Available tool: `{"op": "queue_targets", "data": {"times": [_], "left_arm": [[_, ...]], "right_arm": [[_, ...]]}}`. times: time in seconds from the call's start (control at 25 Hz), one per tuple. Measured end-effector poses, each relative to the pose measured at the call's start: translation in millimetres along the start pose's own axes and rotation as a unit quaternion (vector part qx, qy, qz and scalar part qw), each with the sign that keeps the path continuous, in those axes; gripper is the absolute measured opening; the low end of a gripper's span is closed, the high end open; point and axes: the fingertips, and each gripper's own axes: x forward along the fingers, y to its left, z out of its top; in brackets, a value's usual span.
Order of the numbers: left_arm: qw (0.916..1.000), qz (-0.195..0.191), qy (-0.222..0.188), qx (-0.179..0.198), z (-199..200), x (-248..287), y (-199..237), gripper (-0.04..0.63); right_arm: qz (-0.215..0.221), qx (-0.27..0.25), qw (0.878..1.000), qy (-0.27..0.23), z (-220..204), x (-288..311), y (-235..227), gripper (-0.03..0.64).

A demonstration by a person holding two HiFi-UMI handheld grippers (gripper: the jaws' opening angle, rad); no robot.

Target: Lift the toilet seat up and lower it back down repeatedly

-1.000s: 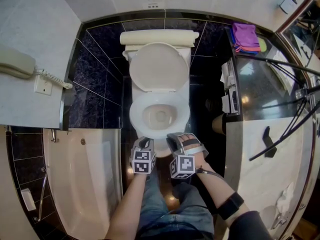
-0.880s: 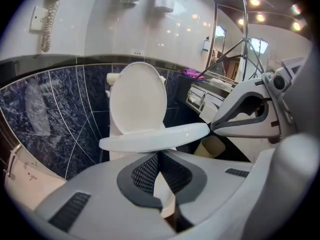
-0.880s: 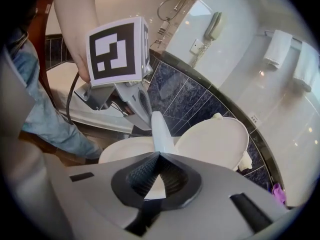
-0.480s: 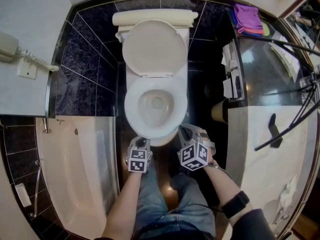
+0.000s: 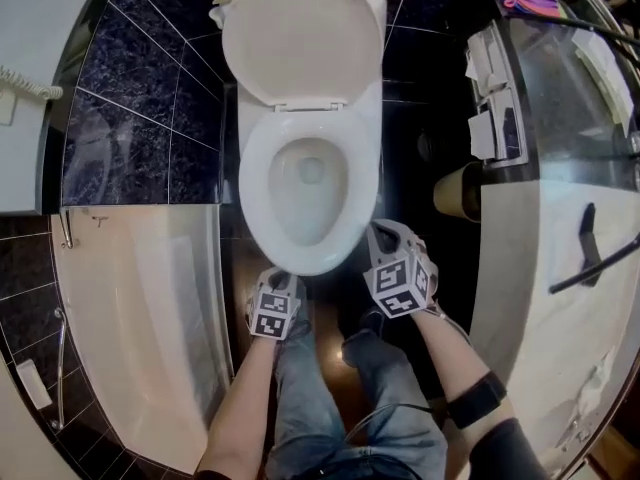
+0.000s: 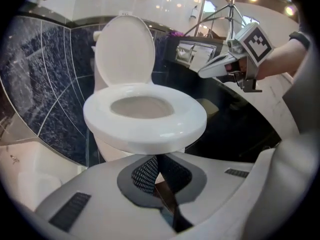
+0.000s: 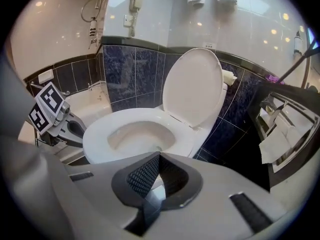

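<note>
The left claw (image 6: 157, 157) is held clenched by the toilet seat (image 6: 145, 128) — the right claw (image 7: 159, 155), just closed, empty too.

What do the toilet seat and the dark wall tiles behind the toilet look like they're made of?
Toilet seat: probably moulded plastic, smooth glossy white; soft highlights run along its rounded edge. Wall tiles: polished stone or glazed ceramic, can't tell which; dark blue mottled veining with a reflective sheen.

We see left gripper (image 6: 159, 159), jaws together, just below toilet bowl (image 6: 145, 130) front; lid (image 6: 124, 54) upright behind bowl; right gripper (image 6: 205, 73) right of bowl.
</note>
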Motion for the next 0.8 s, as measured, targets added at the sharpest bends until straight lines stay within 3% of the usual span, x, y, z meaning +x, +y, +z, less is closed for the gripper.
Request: {"op": "queue_targets", "data": {"times": [0.36,0.64,0.8], "left_arm": [[0.9994,-0.016,0.031,0.007,-45,52,4,0.000],[0.9977,-0.014,0.066,-0.004,-68,62,6,0.000],[0.9988,0.001,0.049,0.001,-66,55,12,0.000]], "right_arm": [[0.003,0.011,1.000,0.018,-46,36,8,0.020],[0.006,0.010,1.000,0.022,-44,36,12,0.020],[0.003,0.008,1.000,0.018,-38,37,9,0.020]]}}
